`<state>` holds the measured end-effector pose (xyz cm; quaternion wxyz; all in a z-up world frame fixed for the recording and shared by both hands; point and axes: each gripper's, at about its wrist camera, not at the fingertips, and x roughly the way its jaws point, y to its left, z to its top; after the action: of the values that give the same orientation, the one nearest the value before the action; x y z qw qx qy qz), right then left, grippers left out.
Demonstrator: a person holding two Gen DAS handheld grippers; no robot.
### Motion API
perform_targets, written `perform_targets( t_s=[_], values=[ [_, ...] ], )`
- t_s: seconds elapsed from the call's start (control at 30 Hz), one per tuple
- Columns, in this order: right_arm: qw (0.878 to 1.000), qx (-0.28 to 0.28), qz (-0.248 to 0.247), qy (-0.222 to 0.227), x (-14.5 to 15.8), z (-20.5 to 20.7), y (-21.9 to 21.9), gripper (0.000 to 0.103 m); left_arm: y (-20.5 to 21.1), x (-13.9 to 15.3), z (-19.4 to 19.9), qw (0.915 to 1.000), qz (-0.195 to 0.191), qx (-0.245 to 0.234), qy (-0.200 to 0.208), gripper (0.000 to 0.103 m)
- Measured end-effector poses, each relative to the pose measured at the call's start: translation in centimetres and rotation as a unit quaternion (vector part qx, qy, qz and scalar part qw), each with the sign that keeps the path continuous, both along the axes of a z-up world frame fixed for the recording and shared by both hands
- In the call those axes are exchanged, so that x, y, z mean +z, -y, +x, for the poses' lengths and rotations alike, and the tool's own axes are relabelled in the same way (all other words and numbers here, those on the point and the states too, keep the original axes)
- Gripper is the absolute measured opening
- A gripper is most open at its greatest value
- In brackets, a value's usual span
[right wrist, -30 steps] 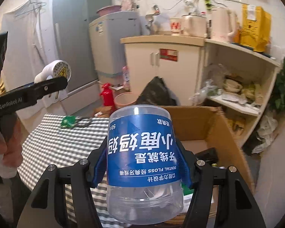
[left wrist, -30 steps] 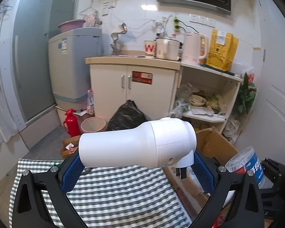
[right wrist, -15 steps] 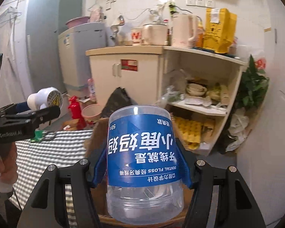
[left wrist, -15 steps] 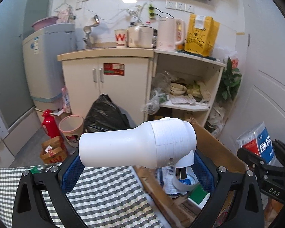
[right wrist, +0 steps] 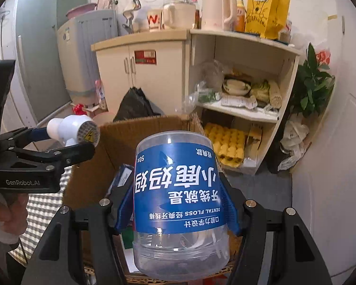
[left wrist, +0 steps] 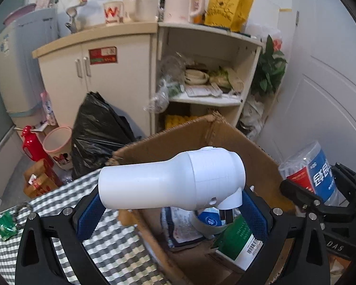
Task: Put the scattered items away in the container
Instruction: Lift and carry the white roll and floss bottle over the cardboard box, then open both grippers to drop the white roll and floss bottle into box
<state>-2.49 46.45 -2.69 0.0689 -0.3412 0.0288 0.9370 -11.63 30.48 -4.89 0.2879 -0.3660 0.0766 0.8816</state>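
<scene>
L gripper (left wrist: 170,213) clamps white plug-in device (left wrist: 170,181) over cardboard box (left wrist: 178,137) near its table-side edge. R gripper (right wrist: 178,211) grips dental floss jar (right wrist: 178,201) above box's open middle.

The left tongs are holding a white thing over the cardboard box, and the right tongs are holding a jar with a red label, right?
Almost. The label on the dental floss jar in the right tongs is blue, as the right wrist view shows. The left tongs do hold the white device over the cardboard box.

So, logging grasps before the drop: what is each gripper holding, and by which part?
Left gripper: white plug-in device, lying crosswise, clamped at its two ends. Right gripper: dental floss jar, by its labelled sides.
</scene>
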Motion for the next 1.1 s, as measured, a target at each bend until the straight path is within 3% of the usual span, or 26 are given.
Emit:
perform_targets(
  t_s=[0.23,0.43,0.7,1.1],
  values=[
    [0.999,0.001,-0.009,0.036,-2.6,-1.1,-0.6,0.063,-2.5,-2.2,-0.8,0.9990,-0.022,-0.032,0.024,0.102],
    [0.998,0.004,-0.012,0.053,-4.0,-1.5,-0.4,0.063,-2.9,-3.3,-1.3,0.9982,-0.025,-0.029,0.047,0.103],
    [0.998,0.004,-0.012,0.066,-4.8,-1.8,0.0,0.063,-2.7,-3.0,-1.5,0.9979,-0.011,-0.029,0.056,0.103],
    [0.999,0.000,-0.006,0.052,-3.8,-1.4,0.9,0.063,-0.5,0.0,-0.6,0.9993,0.019,-0.016,0.029,0.103]
  ],
)
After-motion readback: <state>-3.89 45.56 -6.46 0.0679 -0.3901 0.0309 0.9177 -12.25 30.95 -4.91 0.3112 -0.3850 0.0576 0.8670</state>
